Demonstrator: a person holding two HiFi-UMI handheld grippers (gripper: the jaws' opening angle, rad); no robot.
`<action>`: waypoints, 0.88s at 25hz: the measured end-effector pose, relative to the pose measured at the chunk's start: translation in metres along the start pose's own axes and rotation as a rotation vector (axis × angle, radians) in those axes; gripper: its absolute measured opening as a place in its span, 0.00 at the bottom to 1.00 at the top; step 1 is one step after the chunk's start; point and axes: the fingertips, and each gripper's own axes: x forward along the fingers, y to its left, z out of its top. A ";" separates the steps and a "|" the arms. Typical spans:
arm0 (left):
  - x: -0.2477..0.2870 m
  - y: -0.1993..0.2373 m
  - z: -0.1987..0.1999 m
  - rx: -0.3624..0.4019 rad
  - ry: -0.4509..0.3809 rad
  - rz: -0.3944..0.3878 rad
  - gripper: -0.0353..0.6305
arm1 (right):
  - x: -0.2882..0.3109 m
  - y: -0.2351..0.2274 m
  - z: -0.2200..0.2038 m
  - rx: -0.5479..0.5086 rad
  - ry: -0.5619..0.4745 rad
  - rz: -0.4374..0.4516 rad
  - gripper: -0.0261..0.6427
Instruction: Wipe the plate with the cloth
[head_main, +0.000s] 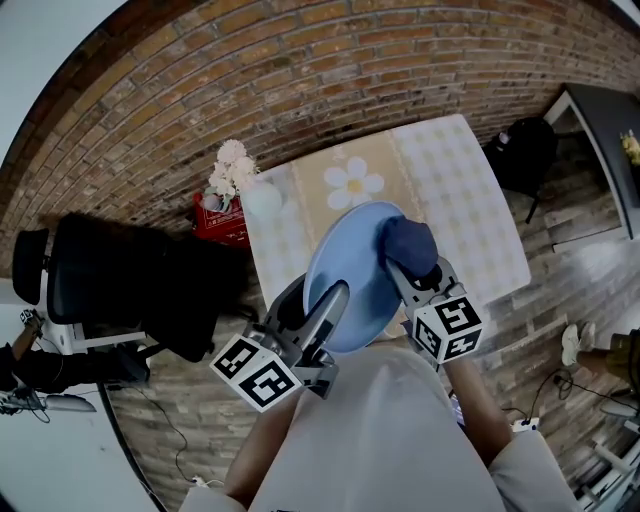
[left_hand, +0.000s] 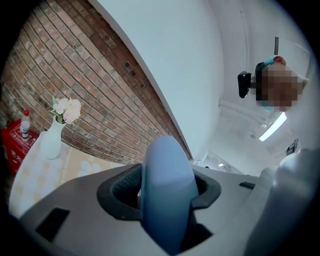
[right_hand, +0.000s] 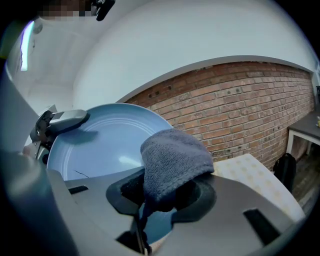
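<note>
— Blue filled the middle of the head view: a pale blue round plate (head_main: 355, 275), held tilted above the near edge of a table with a checked, daisy-printed cover (head_main: 470, 200).

— What had hold of it?

— The left gripper (head_main: 328, 302), at lower centre, was clamped on the plate's lower left rim. The right gripper (head_main: 408, 268), just right of it, pinched a dark blue terry cloth (head_main: 412, 243) that lay over the plate's upper right part.

— What else was up there?

— A white vase of pale pink flowers (head_main: 262, 200) stood at the table's far left corner. A red crate (head_main: 222, 222) sat just left of it, below a brown brick wall (head_main: 300, 80).

— What did the left gripper view show?

— The plate's rim stood edge-on at lower centre, with both jaws pressed onto it. The vase showed small at mid-left, the brick wall behind it.

— And the right gripper view?

— The jaws were closed on a bunched fold of the cloth at lower centre. The plate's face spread behind it to the left, and the left gripper's jaw lay over the plate's upper left rim. The table showed at lower right.
</note>
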 end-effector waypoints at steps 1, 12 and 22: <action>0.000 0.000 0.003 -0.001 -0.006 0.001 0.38 | 0.000 0.000 -0.003 0.000 0.009 0.000 0.25; 0.011 0.016 0.019 -0.039 -0.062 0.035 0.38 | -0.006 0.016 -0.041 0.022 0.108 0.027 0.25; 0.016 0.027 0.024 -0.052 -0.085 0.071 0.38 | -0.009 0.044 -0.049 0.021 0.137 0.104 0.25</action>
